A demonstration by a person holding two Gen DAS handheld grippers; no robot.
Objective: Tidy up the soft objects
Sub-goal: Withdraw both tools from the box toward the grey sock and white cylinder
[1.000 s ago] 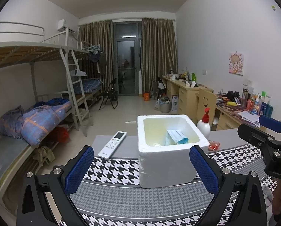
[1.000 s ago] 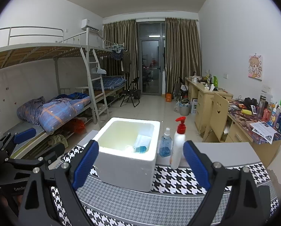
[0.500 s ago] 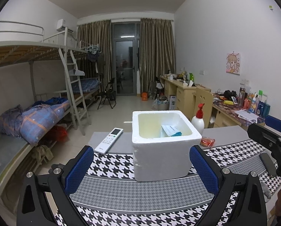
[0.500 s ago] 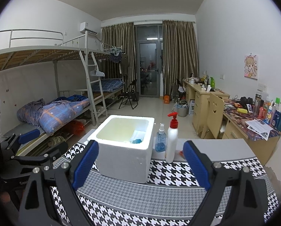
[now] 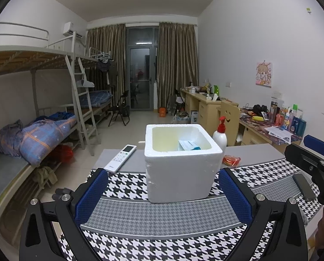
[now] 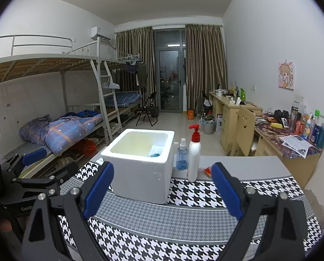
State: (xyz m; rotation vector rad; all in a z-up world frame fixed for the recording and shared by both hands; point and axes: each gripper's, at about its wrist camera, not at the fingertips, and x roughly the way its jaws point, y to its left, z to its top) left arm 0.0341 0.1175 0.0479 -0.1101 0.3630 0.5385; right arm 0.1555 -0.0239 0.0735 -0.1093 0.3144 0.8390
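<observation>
Straight ahead of left gripper [image 5: 162,198], white foam box [image 5: 179,169] on houndstooth cloth [image 5: 162,215]; jaws spread wide, nothing held. Right gripper [image 6: 162,192] likewise spread, empty, box ahead & slightly left of it. Soft item so far: tissue pack [image 5: 189,145] lying inside box, far-right corner. Judged light, squashy, slick wrapper; pinch across middle, gentle. Orange packet [image 5: 231,159] right of box, behind pump bottle [image 6: 194,154]: prob. crinkly, thin; take by edge. Remote [image 5: 120,157] ahead-left, rigid, leave.

Both grippers: blk frames w/ silver screws, blue textured pads on fingers [image 5: 92,195].
</observation>
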